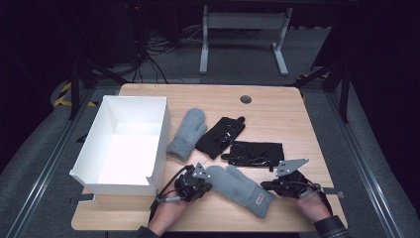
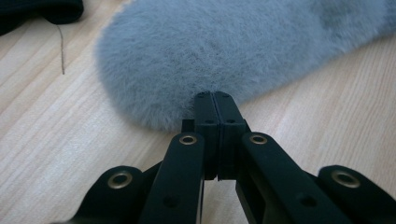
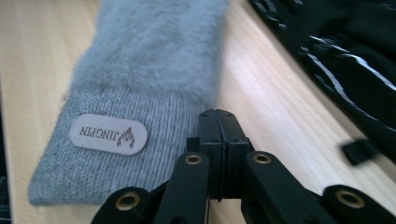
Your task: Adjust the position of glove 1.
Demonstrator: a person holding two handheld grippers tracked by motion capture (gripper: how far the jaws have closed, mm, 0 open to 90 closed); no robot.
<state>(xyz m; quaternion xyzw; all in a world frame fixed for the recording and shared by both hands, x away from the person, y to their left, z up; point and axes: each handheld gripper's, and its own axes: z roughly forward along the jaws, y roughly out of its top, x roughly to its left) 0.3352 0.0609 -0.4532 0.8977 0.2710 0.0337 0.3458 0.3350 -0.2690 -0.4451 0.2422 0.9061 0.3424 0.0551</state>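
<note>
**Grey mitten pinched at both ends, box waiting**

Near grey mitten (image 1: 241, 188) lying flat on the bench (image 1: 277, 106), at about 6 o'clock of the bench top, fingertip end toward 9 o'clock, knitted cuff toward 4 o'clock. Left tongs (image 2: 215, 100) with jaws together, tips at the furry fingertip edge; whether any fur is really caught between them, cannot tell from the left gripper view. Right tongs (image 3: 217, 116) also with jaws together, right at the cuff edge beside the small label (image 3: 108, 134); a true pinch again not sure.

For doing this step well, probably: confirm a real bite of fabric on both ends before lifting, not only loose fur, because fur slips out easily. Lift both ends level and together, so the mitten hangs straight and does not drag over the black gloves. Then carry toward 9 o'clock, high enough to pass the box wall.

White box (image 1: 161, 144) standing at 9 o'clock of the bench, open on top, nothing visible inside. Second grey mitten (image 1: 188, 134) just beside the box wall, at the bench centre. Two black gloves (image 1: 221, 135) (image 1: 255, 152) at 3 o'clock of that mitten, overlapping a little.
</note>
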